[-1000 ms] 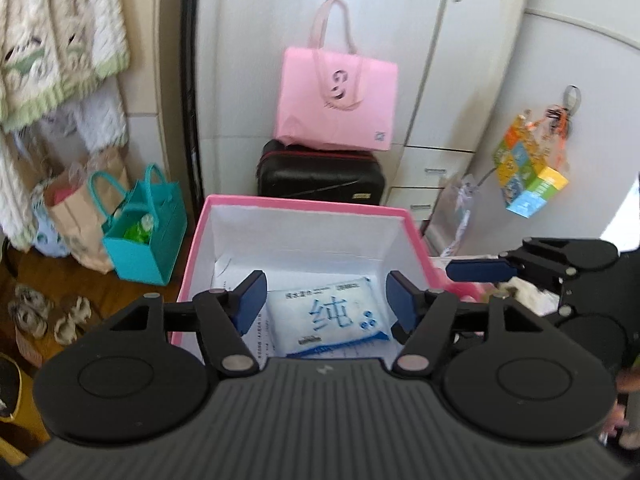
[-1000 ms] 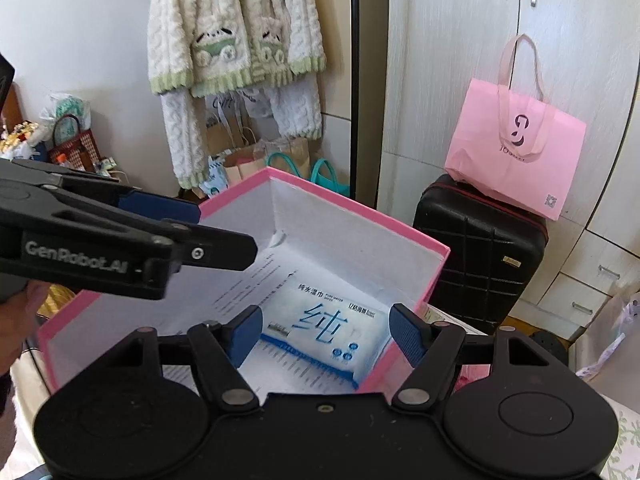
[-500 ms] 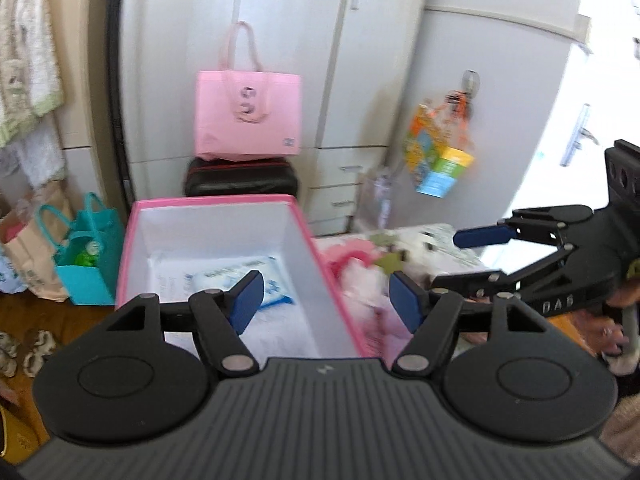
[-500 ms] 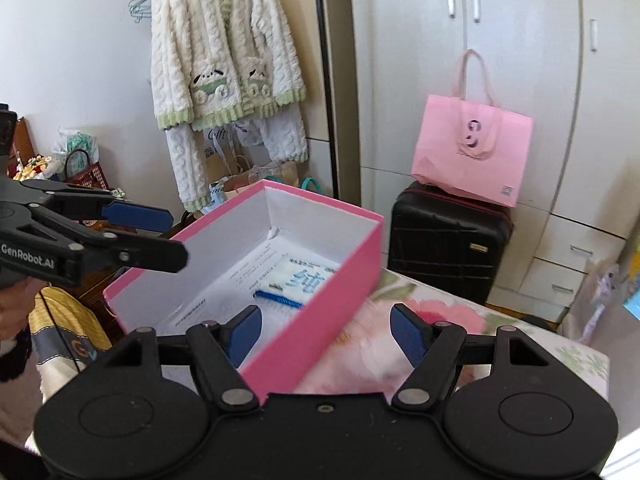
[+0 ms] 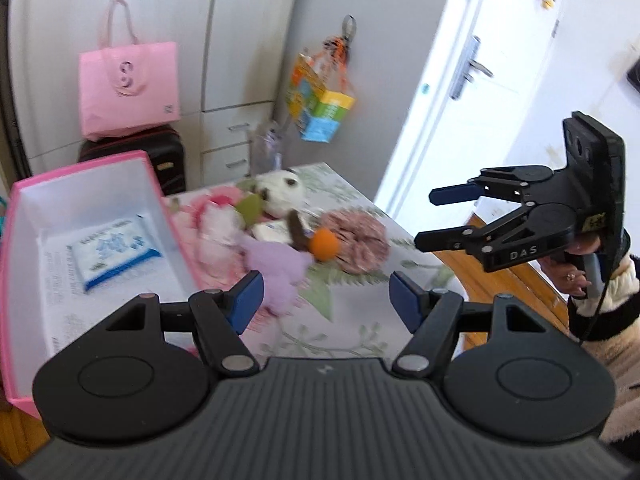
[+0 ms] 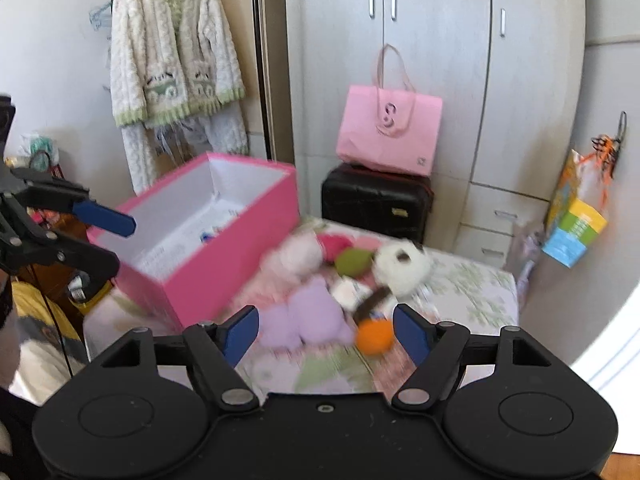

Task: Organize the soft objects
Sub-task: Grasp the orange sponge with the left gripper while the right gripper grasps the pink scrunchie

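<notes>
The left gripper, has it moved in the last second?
Yes. The left gripper swung right: the pink box, earlier centred between its fingers, now sits at the left, with the plush pile ahead.

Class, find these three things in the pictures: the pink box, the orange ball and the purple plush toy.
pink box [image 6: 224,276], right wrist view, on its pink side wall.
orange ball [image 5: 325,243], left wrist view, on its middle.
purple plush toy [image 6: 308,318], right wrist view, on its body.

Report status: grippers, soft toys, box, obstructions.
Left gripper open, empty. Right gripper open, empty. Soft toys piled beside pink box; wipes pack inside. Nothing blocking.
</notes>
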A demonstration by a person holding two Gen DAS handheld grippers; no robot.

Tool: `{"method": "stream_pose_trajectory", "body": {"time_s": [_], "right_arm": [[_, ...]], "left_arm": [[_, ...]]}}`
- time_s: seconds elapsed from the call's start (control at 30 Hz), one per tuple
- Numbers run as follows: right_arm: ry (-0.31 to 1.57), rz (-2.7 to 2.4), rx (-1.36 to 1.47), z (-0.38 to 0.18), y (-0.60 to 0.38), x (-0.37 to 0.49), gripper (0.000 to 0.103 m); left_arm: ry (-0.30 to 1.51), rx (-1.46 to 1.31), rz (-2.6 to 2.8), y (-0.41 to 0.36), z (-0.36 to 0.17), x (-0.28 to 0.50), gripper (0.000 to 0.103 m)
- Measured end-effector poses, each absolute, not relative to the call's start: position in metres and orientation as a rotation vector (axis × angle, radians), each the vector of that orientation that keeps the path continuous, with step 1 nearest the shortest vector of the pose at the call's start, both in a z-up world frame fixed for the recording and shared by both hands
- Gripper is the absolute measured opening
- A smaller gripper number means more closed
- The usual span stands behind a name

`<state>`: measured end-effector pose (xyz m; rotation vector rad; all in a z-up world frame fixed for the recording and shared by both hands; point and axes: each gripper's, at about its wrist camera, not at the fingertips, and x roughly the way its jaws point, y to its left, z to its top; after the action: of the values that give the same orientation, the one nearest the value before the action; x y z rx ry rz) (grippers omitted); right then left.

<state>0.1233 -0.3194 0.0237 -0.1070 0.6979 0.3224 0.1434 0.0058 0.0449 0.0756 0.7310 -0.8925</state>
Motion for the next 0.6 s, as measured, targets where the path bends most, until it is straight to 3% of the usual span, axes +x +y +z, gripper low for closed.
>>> {"method": "stream_pose_trajectory", "body": {"time_s": [0.27,0.6], "right_arm": [[0.736,0.314,-0.151,-0.01,-0.344,0.111,0.08],[0.601,0.285,-0.235,-0.061,-0.358,0.126,0.088]], "left_arm": [[0.766,0.129,-0.93,-0.034,0.021,0.133,0.069],[0.717,0.151,-0.886,-0.095,-0.024,0.157,0.068]]}}
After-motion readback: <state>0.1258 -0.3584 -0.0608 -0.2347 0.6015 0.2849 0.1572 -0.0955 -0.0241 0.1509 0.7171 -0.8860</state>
